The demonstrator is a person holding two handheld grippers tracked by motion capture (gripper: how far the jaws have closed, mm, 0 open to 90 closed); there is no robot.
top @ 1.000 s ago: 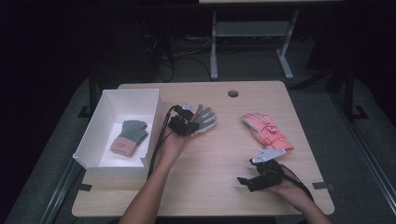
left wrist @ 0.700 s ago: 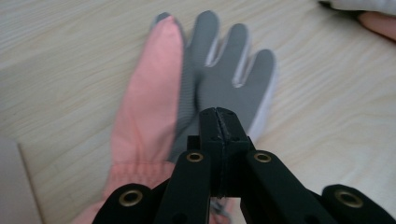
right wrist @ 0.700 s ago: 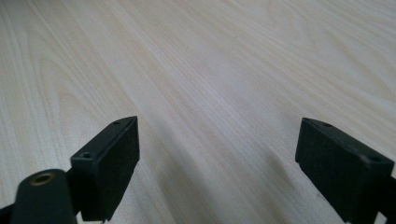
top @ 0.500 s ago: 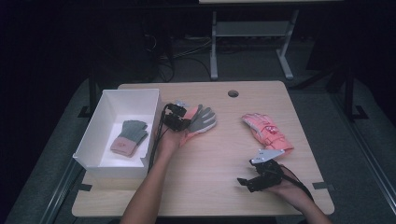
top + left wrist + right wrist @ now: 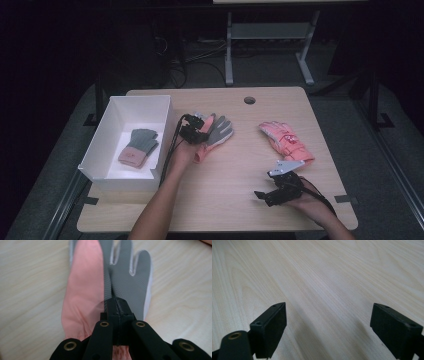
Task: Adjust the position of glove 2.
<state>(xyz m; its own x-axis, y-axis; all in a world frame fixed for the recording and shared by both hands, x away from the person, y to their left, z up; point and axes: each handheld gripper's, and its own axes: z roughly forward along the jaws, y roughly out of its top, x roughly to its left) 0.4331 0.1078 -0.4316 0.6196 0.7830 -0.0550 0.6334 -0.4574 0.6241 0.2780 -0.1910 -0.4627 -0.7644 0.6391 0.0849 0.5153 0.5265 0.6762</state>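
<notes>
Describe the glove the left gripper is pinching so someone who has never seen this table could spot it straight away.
Start at the white box on the table's left side; just right of it, the left gripper is shut on a grey and pink glove lying flat on the wood. It has a grey palm, unlike the all-pink glove farther right.

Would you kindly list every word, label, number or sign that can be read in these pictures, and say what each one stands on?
None can be read.
Pink glove at the right of the table: pale markings on its back, too small and blurred to read.
Pink cuff of the glove in the white box: a darker mark, too small to read.
Grey and pink glove in the left gripper's jaws: no lettering shows.
</notes>
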